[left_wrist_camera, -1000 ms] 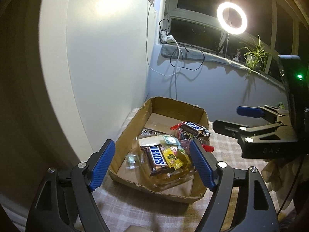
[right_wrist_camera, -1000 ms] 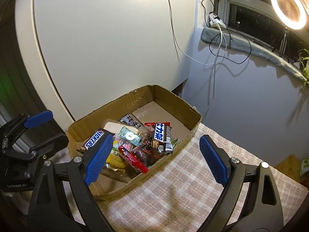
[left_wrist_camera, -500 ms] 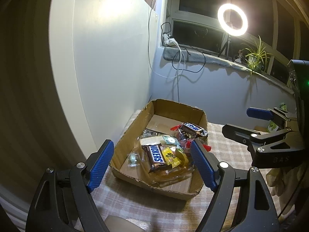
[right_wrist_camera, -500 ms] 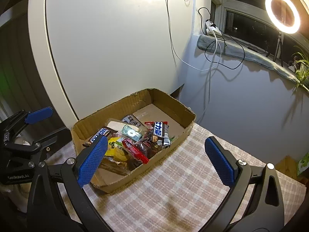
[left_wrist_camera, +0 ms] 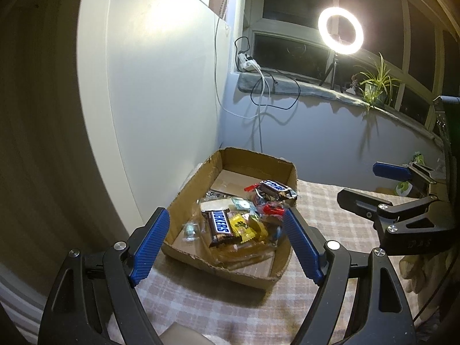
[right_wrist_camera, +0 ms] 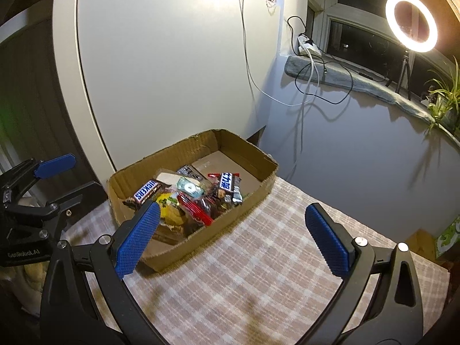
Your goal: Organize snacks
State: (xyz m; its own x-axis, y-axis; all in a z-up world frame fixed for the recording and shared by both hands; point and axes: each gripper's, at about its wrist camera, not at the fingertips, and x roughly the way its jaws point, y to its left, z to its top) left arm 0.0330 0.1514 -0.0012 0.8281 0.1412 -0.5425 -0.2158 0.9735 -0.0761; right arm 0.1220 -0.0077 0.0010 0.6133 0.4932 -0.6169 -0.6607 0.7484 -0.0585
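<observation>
A shallow cardboard box (left_wrist_camera: 198, 178) (right_wrist_camera: 250, 198) sits on a checked tablecloth and holds a heap of wrapped snacks: a Snickers bar (left_wrist_camera: 220, 225) (right_wrist_camera: 146, 189), a second dark bar (left_wrist_camera: 274, 187) (right_wrist_camera: 227, 182), yellow packets (left_wrist_camera: 244, 228), a red wrapper (right_wrist_camera: 195, 210). My left gripper (left_wrist_camera: 227, 244) is open and empty, held above and short of the box's near end. My right gripper (right_wrist_camera: 233, 235) is open and empty, over the cloth beside the box. Each gripper shows in the other's view, the right one (left_wrist_camera: 371, 184) and the left one (right_wrist_camera: 60, 178).
A white panel (right_wrist_camera: 172, 72) stands behind the box. A window ledge (left_wrist_camera: 302, 89) carries cables, a ring light (left_wrist_camera: 340, 31) and a plant (left_wrist_camera: 373, 86). The checked cloth (right_wrist_camera: 273, 273) spreads in front of the box. A green package (right_wrist_camera: 448, 237) lies at the right edge.
Both grippers have drawn back and up from the box, so it looks smaller and farther. Both stayed open. The snacks in the box have not moved.
</observation>
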